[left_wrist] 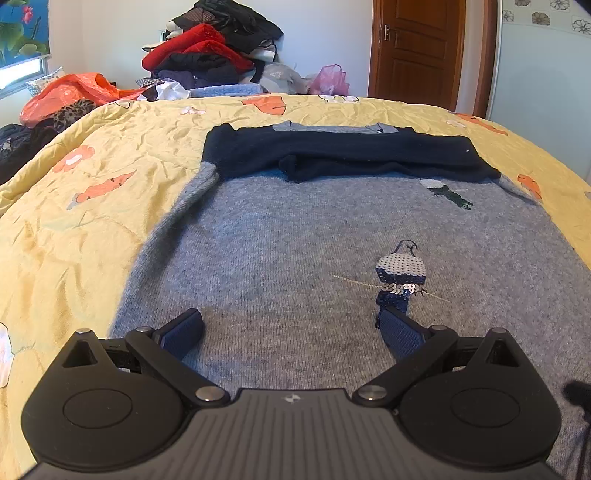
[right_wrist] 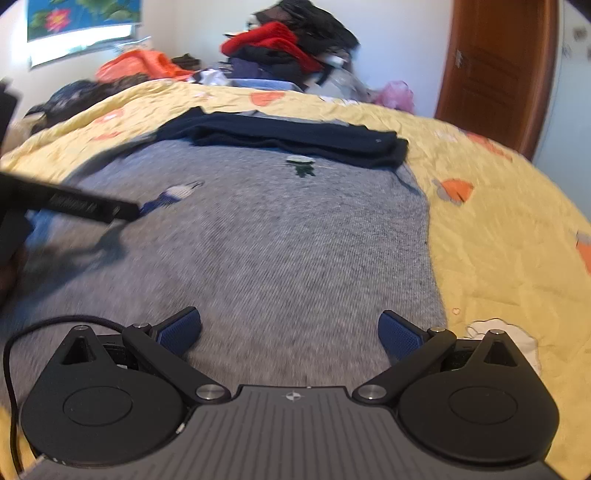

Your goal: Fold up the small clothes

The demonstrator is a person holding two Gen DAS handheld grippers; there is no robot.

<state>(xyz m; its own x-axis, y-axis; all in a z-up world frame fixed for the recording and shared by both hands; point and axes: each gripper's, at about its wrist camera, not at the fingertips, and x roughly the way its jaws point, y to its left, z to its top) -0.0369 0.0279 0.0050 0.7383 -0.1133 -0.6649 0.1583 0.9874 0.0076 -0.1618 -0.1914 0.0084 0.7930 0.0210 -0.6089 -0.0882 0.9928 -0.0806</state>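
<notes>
From my feed, the bed wore a yellow quilt (left_wrist: pixel 110 229) printed with orange carrot shapes, its surface wrinkled. Beyond its far edge I saw a tall heap of clothes (left_wrist: pixel 210 48), red and black pieces on top, against the white wall. An orange plastic bag (left_wrist: pixel 70 92) lay to the heap's left, a pink bag (left_wrist: pixel 330 79) to its right. A brown wooden door (left_wrist: pixel 417 51) stood closed behind. A lotus poster (left_wrist: pixel 22 29) hung above the window at the far left.
</notes>
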